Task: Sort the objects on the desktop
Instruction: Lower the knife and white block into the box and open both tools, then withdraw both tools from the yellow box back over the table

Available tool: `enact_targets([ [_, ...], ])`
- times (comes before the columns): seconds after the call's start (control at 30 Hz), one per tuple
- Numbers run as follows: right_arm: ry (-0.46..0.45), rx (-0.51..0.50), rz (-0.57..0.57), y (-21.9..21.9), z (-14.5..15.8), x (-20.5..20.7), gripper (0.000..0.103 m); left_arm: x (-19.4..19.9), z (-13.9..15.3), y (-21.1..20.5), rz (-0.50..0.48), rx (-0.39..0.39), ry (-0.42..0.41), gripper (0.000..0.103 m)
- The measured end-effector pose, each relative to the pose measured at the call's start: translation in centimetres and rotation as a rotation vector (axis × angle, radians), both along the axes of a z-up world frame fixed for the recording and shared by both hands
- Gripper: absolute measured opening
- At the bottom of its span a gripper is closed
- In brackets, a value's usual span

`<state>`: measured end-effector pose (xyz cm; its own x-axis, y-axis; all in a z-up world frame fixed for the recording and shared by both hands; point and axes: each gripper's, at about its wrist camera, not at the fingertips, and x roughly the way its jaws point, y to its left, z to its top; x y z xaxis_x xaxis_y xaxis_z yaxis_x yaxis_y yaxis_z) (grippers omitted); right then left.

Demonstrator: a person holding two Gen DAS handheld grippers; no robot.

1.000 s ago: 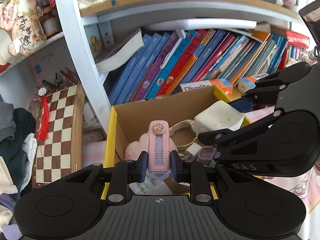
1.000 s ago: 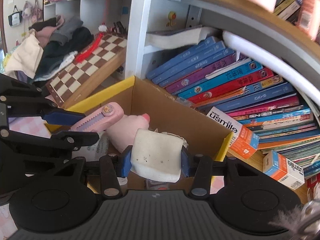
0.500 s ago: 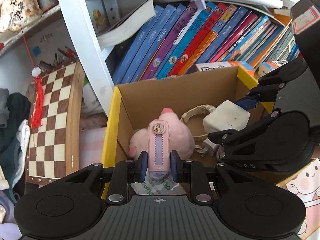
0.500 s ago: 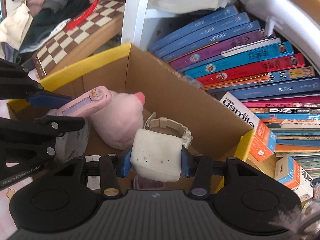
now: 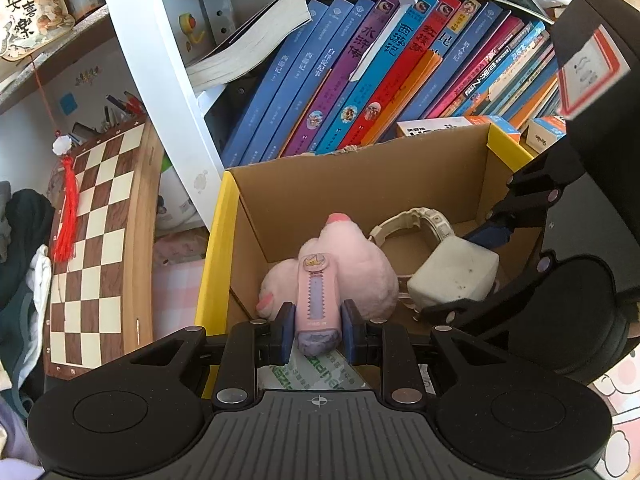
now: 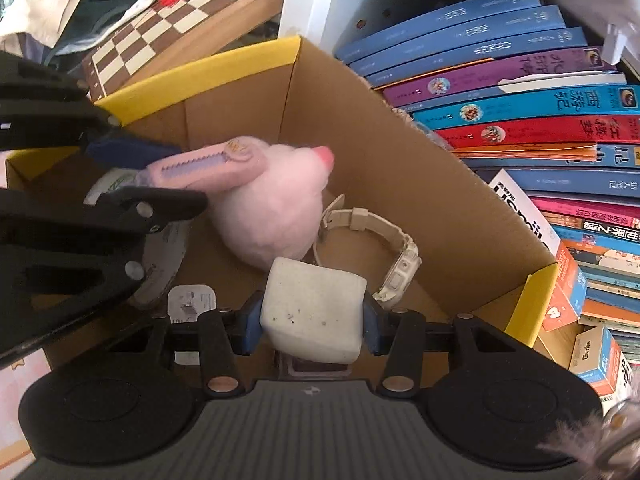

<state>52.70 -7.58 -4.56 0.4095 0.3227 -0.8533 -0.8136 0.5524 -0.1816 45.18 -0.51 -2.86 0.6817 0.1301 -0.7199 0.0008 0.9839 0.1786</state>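
Observation:
My left gripper (image 5: 316,330) is shut on a pink utility knife (image 5: 317,300) and holds it over the open cardboard box (image 5: 360,172) with yellow rims. The knife also shows in the right wrist view (image 6: 204,168). My right gripper (image 6: 312,320) is shut on a white cube-shaped block (image 6: 314,308), low inside the box; the block shows in the left wrist view (image 5: 456,276). Inside the box lie a pink plush toy (image 5: 352,268), a cream wristwatch (image 6: 384,248) and a round wipes pack (image 6: 164,264).
A row of leaning books (image 5: 380,80) fills the shelf behind the box. A white shelf post (image 5: 160,80) stands at the box's back left. A chessboard (image 5: 92,240) leans at the left. Small cartons (image 6: 600,352) lie to the right of the box.
Both grippers have moved forward and down into the box with their objects still held. The box's inside and the plush toy have come into fuller view.

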Motion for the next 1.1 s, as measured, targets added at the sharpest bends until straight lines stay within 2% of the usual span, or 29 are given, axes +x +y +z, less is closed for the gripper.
enact_targets([
  [0.2, 0.0, -0.003, 0.003, 0.0, -0.1, -0.1, 0.047, 0.3, -0.6, 0.3, 0.017, -0.017, 0.032, 0.026],
  [0.43, -0.002, -0.009, 0.003, 0.2, -0.1, -0.1, 0.048, 0.0, -0.7, -0.2, 0.0, -0.002, 0.029, 0.029],
  [0.5, -0.005, -0.011, 0.004, 0.2, -0.1, -0.1, 0.049, -0.2, -0.6, -0.3, 0.007, 0.007, 0.025, 0.035],
  [0.6, -0.011, -0.011, -0.002, 0.2, 0.0, -0.2, 0.055, -0.5, -0.3, 0.5, 0.037, -0.006, 0.007, 0.05],
  [0.67, -0.013, -0.001, -0.005, 0.1, 0.1, -0.2, 0.074, -0.7, 0.1, 1.2, 0.044, -0.037, -0.012, 0.056],
  [0.73, -0.02, 0.013, 0.0, 0.0, 0.3, -0.4, 0.082, -1.1, 0.7, 1.7, 0.048, -0.079, -0.03, 0.06],
  [0.8, -0.032, 0.015, -0.003, -0.1, 0.3, -0.5, 0.082, -1.5, 1.2, 1.6, 0.057, -0.079, -0.046, 0.069],
  [1.0, -0.064, 0.028, -0.032, -0.6, 0.9, -0.9, 0.083, -2.5, 2.1, 1.3, 0.048, -0.068, -0.076, 0.072],
  [1.1, -0.066, 0.031, -0.037, -0.9, 1.1, -1.3, 0.084, -3.1, 2.5, 1.1, 0.043, -0.063, -0.082, 0.078],
])
